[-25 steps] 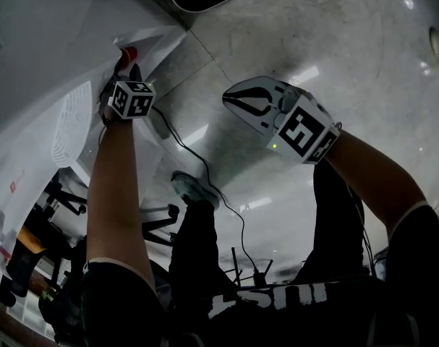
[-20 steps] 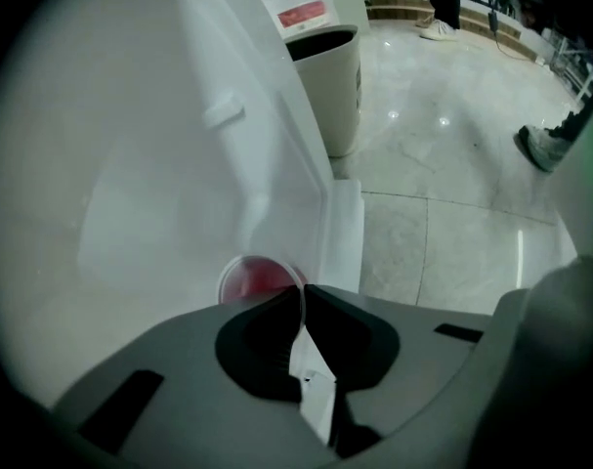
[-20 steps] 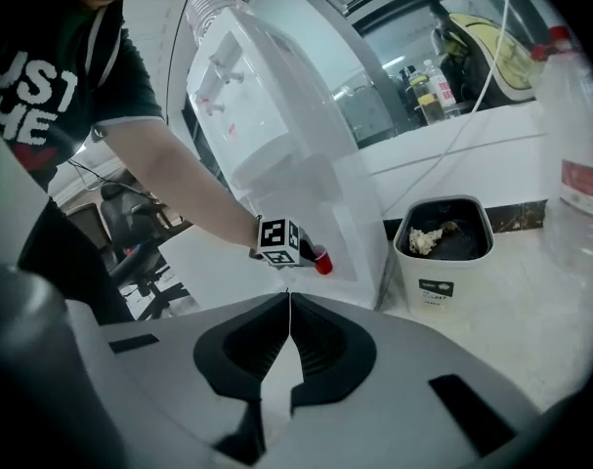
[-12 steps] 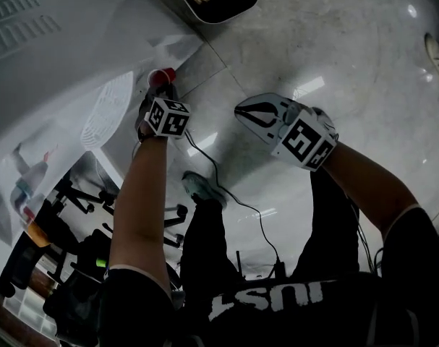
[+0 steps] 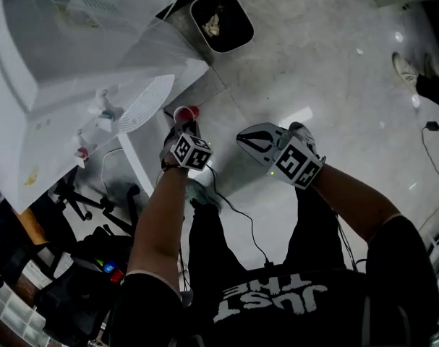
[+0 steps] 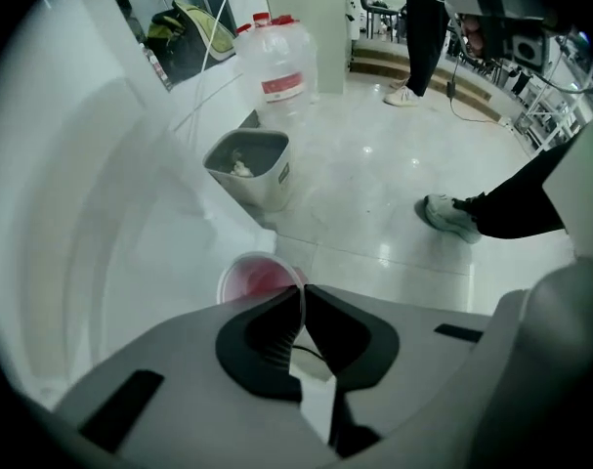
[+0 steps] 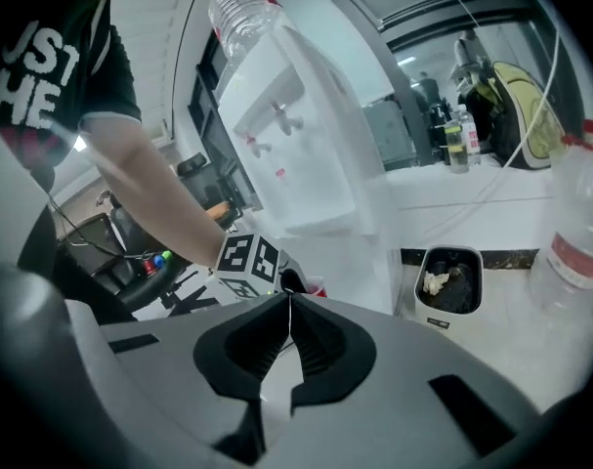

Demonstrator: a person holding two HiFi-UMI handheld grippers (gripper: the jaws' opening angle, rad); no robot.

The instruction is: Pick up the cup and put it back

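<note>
Pinching the thin wall of the red cup [image 6: 257,279] at its rim, we are holding it in the left gripper [image 6: 302,296]. Its jaws have just been closing and are now nearly together, with only the cup's wall between them. The cup is hanging just past the fingertips, over the pale floor [image 5: 327,71] and close beside the white water dispenser [image 5: 53,107]. It is sitting clear of the dispenser's drip grille [image 5: 143,103].

Beside it, we are carrying the right gripper [image 7: 289,299] with its jaws fully together and nothing in them.

Farther off, a waste bin [image 6: 262,179] with crumpled paper inside is standing against the wall, and a large water bottle [image 6: 276,66] is standing behind it.

By our reading, the pick-up is done and the return is the step in hand. We are judging that it calls for keeping the rim level and the squeeze light, since such a thin wall may buckle or slip. It also calls for lowering the cup upright onto its spot and parting the jaws only once the base is resting flat.
</note>
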